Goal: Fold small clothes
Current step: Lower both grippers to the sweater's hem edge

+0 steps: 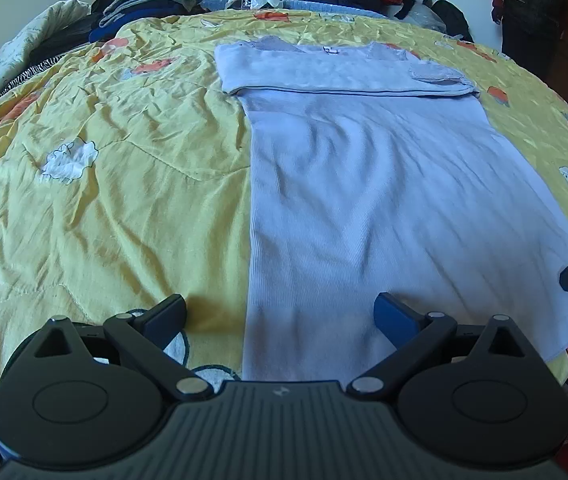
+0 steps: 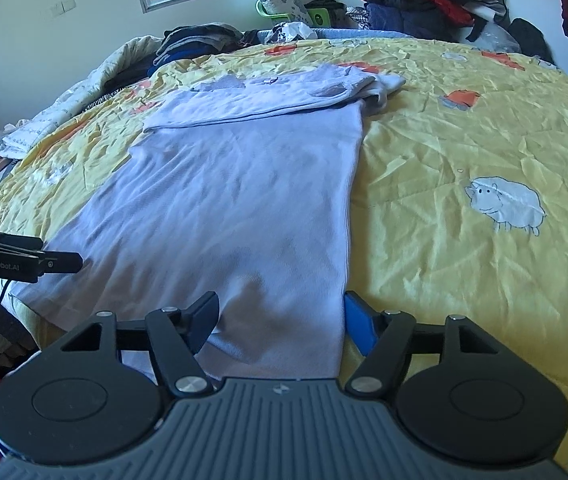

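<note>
With both my left claw [image 1: 279, 316] and right claw [image 2: 281, 314] spread apart over the near hem of the lilac shirt [image 1: 384, 200] lying flat on the bed [image 1: 103, 180], I should pinch both near corners evenly.

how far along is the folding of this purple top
Done: the lilac top lies flat on the yellow quilt, with its far end, sleeves included, already folded over into a band. In hand: nothing yet; the left hand-held gripper and the right hand-held gripper are both open at the near hem corners. Left: grip the hem and fold the long body up, probably more than once.
</note>
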### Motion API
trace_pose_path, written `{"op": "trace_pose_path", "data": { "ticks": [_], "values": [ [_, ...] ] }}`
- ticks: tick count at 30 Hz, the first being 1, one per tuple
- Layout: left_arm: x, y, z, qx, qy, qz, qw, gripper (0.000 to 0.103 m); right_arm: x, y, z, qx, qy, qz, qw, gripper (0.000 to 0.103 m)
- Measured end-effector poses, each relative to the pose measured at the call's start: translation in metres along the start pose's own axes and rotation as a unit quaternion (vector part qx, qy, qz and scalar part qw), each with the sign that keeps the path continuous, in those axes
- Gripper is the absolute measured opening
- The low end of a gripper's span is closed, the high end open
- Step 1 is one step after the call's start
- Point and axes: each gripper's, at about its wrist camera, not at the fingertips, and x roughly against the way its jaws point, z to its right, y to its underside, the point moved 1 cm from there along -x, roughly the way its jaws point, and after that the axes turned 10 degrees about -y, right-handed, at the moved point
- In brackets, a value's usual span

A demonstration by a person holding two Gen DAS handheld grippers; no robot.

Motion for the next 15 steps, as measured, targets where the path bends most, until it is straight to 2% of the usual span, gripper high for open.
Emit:
{"op": "trace_pose_path", "data": {
  "ticks": [7,15],
  "values": [
    [-0.001,0.001,0.0,-0.002,0.001,0.0,1.0,0.103,0.007,0.0,0.012,-0.025,-0.019,0.001,0.999,0.069],
    [0.0,0.001,0.002,-0.006,-0.002,-0.002,1.0,0.103,0.007,0.001,0.008,-0.016,-0.017,0.0,1.0,0.07]
  ]
}}
